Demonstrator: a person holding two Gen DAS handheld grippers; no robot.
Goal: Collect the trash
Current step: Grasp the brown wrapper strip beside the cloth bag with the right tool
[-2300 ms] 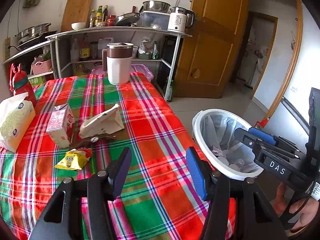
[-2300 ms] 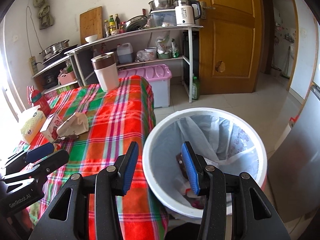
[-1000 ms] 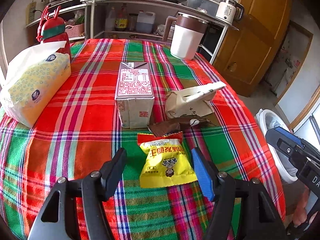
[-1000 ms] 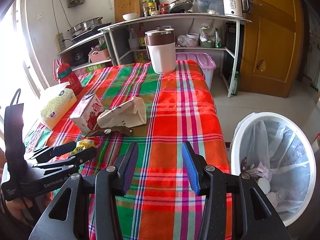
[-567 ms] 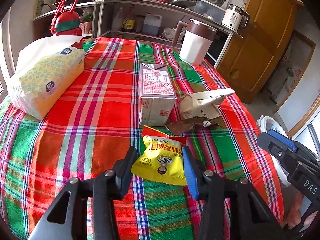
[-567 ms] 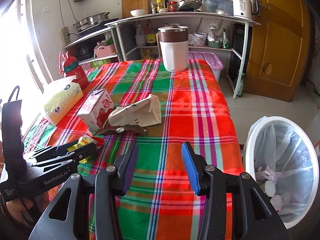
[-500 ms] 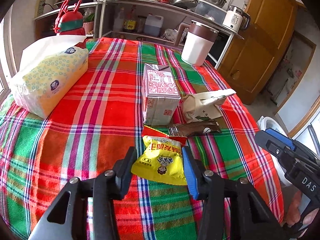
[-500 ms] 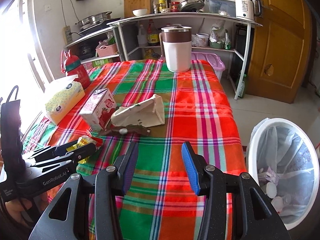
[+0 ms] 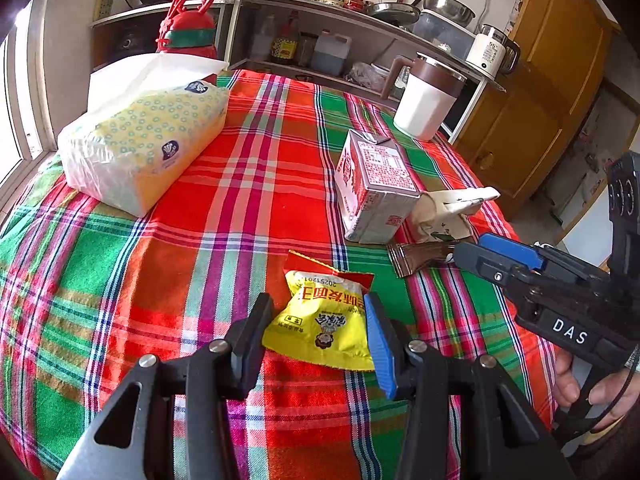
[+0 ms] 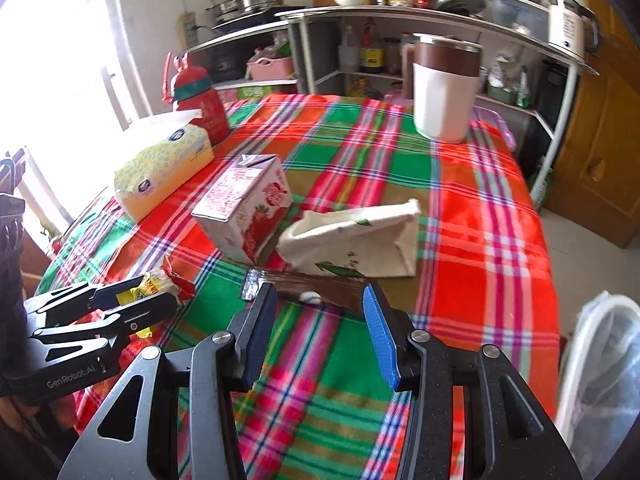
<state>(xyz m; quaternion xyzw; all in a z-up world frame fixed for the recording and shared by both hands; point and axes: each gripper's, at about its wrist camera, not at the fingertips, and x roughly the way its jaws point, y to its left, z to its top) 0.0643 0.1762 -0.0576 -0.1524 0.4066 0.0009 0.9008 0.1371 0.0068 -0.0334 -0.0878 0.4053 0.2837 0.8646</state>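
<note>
A yellow snack packet [image 9: 324,320] lies on the plaid tablecloth, and my left gripper [image 9: 317,304] is shut on it, a pad pressing each side. The right wrist view shows the same grip, left gripper [image 10: 158,290] with the packet [image 10: 160,280] between its jaws. My right gripper [image 10: 319,296] stands open, nothing between its fingers, its tips just short of a brown wrapper [image 10: 328,286]. Behind the wrapper lie a crumpled white paper bag [image 10: 352,240] and a pink milk carton [image 10: 248,204]. The white-lined trash bin [image 10: 600,360] stands off the table's right edge.
A yellow tissue pack [image 9: 148,140] and a red bottle [image 9: 188,32] sit at the table's far left. A white jug [image 9: 424,108] with a brown lid stands at the back. Shelves with pots and bottles rise behind the table. A hand [image 9: 576,384] holds the right gripper.
My left gripper's jaws have narrowed onto the yellow packet. The right gripper has swung left from the bin across the table to the brown wrapper.
</note>
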